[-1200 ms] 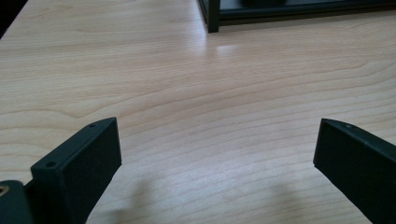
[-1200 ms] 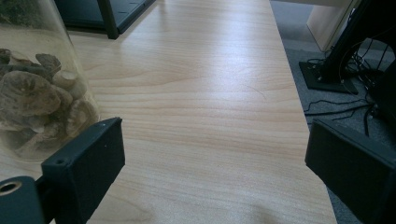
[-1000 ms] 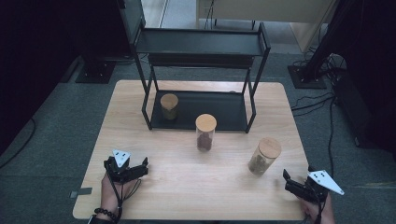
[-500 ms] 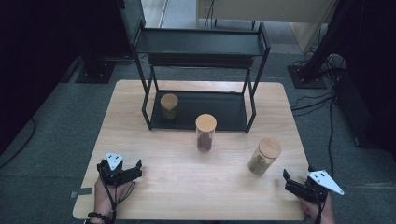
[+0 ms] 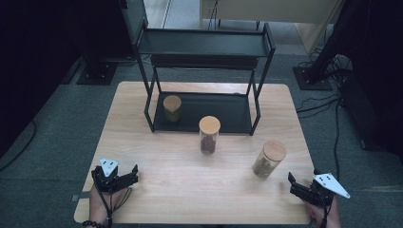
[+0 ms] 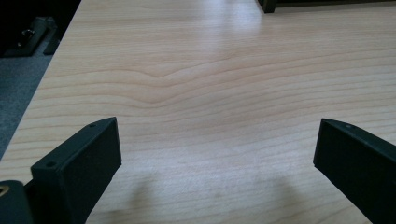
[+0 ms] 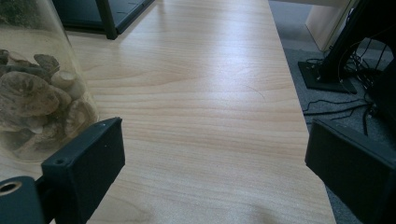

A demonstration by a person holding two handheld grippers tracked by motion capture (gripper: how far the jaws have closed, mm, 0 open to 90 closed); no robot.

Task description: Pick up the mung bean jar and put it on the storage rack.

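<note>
High view: we hold the left tool (image 5: 127, 175) and right tool (image 5: 297, 185) low on the surface (image 5: 190, 190), both spread apart and empty. One jar (image 5: 172, 108) stands in the rack (image 5: 204, 45); two jars (image 5: 209, 134) wait outside, the nearest one (image 5: 269, 158) near our right tool.

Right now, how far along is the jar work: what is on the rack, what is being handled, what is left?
Done: one jar on the rack's bottom shelf. In hand: nothing; the left gripper and right gripper both rest open at the table's near edge. Left, if the jars belong on the rack: the middle jar just in front of it and the right jar, nearest the right gripper.
</note>
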